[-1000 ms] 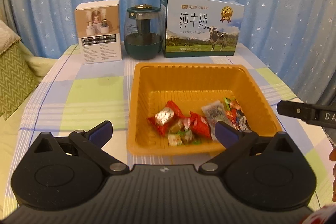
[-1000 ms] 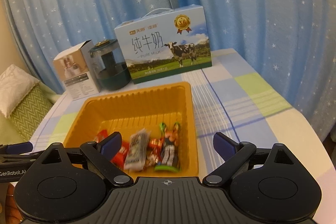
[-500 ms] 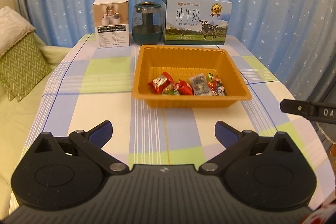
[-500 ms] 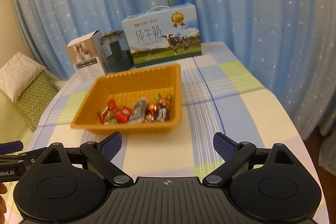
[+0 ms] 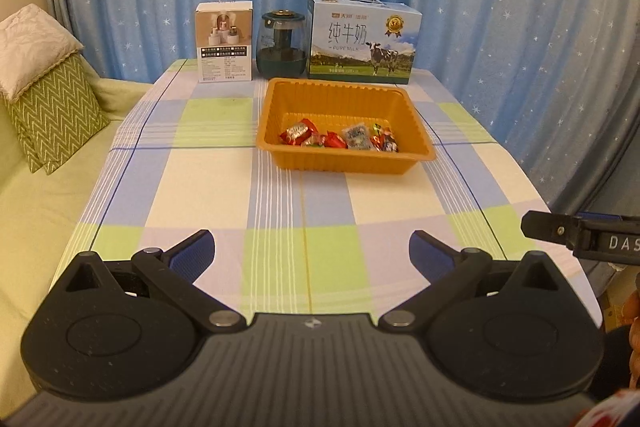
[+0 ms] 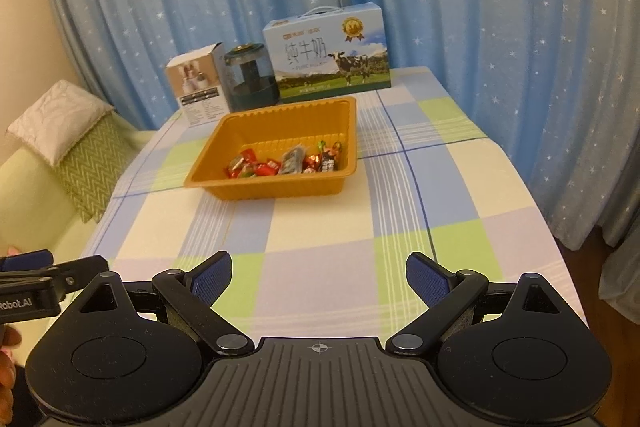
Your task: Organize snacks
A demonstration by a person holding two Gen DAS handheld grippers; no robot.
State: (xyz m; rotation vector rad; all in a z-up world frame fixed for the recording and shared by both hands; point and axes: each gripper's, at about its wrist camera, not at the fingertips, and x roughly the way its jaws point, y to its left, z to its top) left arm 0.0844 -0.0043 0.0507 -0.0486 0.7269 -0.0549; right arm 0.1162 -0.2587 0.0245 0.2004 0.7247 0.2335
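An orange plastic tray (image 5: 344, 165) stands in the middle of the checked table, also in the right wrist view (image 6: 276, 187). Several wrapped snacks (image 5: 338, 137) lie inside it along its near wall, also seen from the right (image 6: 286, 163). My left gripper (image 5: 312, 253) is open and empty, held over the table's near edge, well short of the tray. My right gripper (image 6: 319, 277) is open and empty, likewise near the front edge. Each gripper's side shows at the edge of the other's view.
At the back of the table stand a white product box (image 5: 225, 41), a dark green jar-like humidifier (image 5: 282, 49) and a blue milk carton box (image 5: 363, 41). A sofa with green cushions (image 5: 48, 107) is to the left. Blue starred curtains (image 5: 500, 27) hang behind and right.
Both grippers have pulled back from over the tray toward the table's near edge. The tray now looks smaller and farther. Both stayed open and empty.
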